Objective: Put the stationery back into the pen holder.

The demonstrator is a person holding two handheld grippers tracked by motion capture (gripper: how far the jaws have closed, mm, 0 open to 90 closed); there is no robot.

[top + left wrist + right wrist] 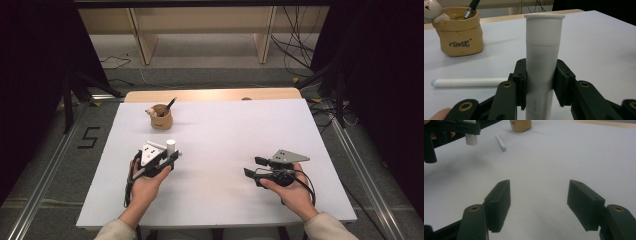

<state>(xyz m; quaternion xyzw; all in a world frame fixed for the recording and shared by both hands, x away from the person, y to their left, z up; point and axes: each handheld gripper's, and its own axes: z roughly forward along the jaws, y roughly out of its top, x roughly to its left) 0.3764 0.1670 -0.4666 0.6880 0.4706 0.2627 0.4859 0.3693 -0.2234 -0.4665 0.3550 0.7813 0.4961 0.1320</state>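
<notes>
The left gripper (167, 159) sits at the near-left part of the white table (225, 130), held in the person's left hand (145, 187), and its two black jaws are clamped on the sides of a white cylindrical tube (543, 62) that stands upright between them. In the left gripper view the tube has a wider capped top with a flat rim, a seam below the cap, and small grey lettering near its lower end; the pads (520, 82) press on its lower half, and the tube's base is cut off by the picture's edge. In the high view the tube's top (171, 146) rises just above the gripper's far end. Just beyond the gripper, to its left in its own view, a white marker-like stick with a pale blue tip (469, 82) lies flat on the table; the right gripper view shows it (500, 142) lying beside the raised tube, apart from it. Farther back on the table stands a tan bag-shaped pen holder (161, 117) marked "Best", with a small bear figure (432, 11) at its rim and a dark pen (471, 8) leaning out of it. The right gripper (257, 166), in the person's right hand (292, 192), rests at the near-right part of the table, well apart from the tube; its jaws stand wide apart with nothing between them, only bare tabletop showing in the gap.
</notes>
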